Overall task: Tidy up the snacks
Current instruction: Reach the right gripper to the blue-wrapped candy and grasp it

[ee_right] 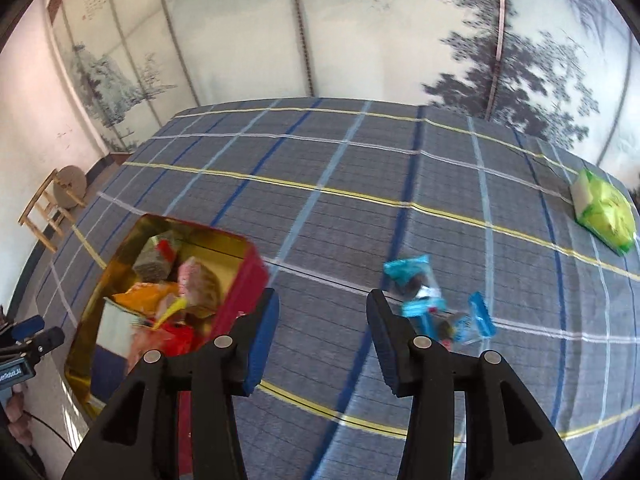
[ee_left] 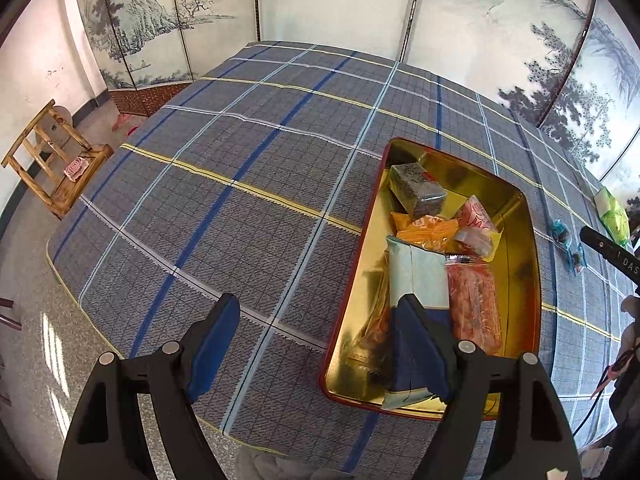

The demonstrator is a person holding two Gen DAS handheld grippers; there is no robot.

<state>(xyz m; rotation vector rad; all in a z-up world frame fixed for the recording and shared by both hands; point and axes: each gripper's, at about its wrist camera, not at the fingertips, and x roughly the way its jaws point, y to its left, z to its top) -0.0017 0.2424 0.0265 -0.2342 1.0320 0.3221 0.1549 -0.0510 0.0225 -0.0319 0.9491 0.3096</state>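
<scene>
A gold-lined red tin (ee_left: 532, 280) lies on the plaid cloth and holds a grey block (ee_left: 416, 192), an orange packet (ee_left: 424, 232), a pink packet (ee_left: 476, 216), a pale teal packet (ee_left: 420, 276) and a red clear packet (ee_left: 474, 304). My left gripper (ee_left: 320, 312) is open, straddling the tin's near left wall without pressing it; one finger hangs over the teal packet. My right gripper (ee_right: 322, 304) is open and empty above bare cloth, between the tin (ee_right: 244, 276) and two blue wrapped snacks (ee_right: 416, 284) (ee_right: 472, 320). A green packet (ee_right: 604, 212) lies far right.
A wooden stool (ee_left: 56, 168) stands on the floor left of the table. A painted folding screen (ee_left: 340, 4) closes off the far side. The cloth-covered table (ee_left: 240, 184) drops to the floor at its left and near edges. A cable (ee_left: 592, 404) trails at the right.
</scene>
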